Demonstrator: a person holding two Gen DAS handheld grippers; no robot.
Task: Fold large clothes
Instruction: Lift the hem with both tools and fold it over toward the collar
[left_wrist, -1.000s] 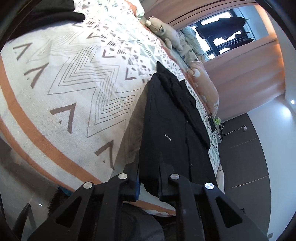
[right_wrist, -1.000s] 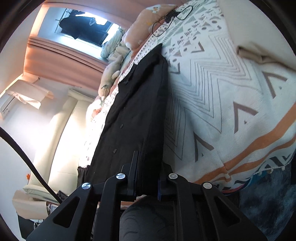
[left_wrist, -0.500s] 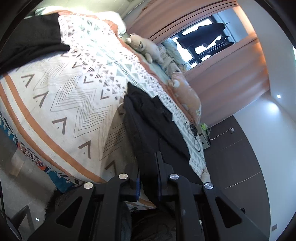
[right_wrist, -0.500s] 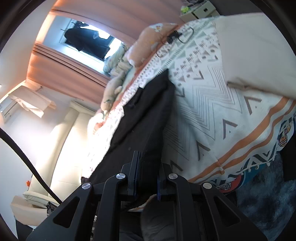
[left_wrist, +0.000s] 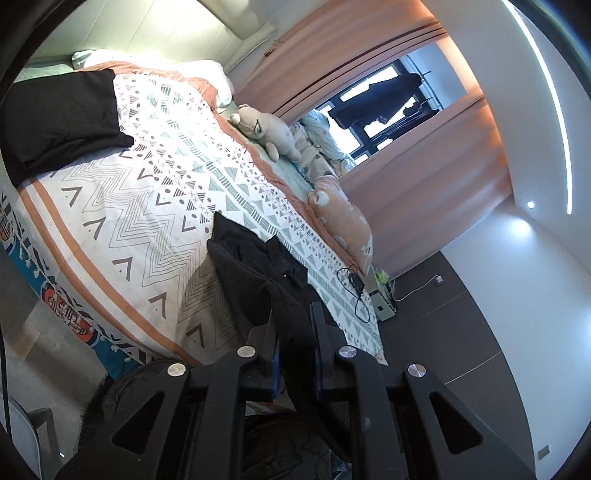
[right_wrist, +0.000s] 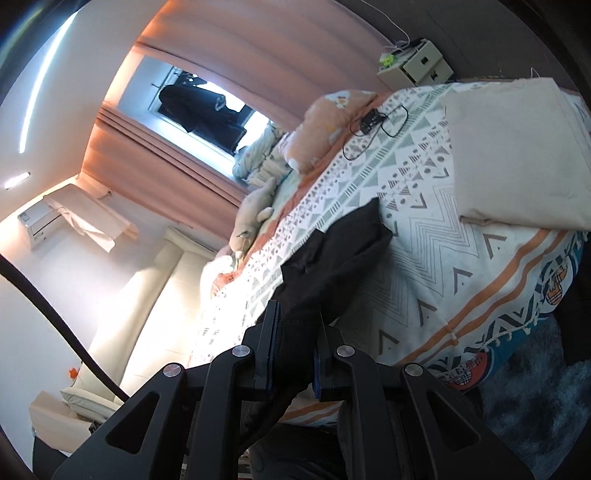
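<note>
A home bedroom: a large bed (left_wrist: 122, 221) under a patterned spread with orange stripes; a padded headboard (left_wrist: 177, 33) at its head; plush toys (left_wrist: 266, 129) and a peach pillow (left_wrist: 347, 221) along its far edge; peach curtains (left_wrist: 424, 170) framing a window (left_wrist: 384, 107); a wall-mounted air conditioner (right_wrist: 40, 221); a small bedside cabinet (right_wrist: 424, 62) on the dark floor.

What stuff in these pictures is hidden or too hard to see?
- Black garment: its near end is hidden behind the left gripper in the left wrist view, and behind the right gripper in the right wrist view.
- Folded black cloth: cut off by the left edge.
- Small device with cable: too small to identify.
</note>
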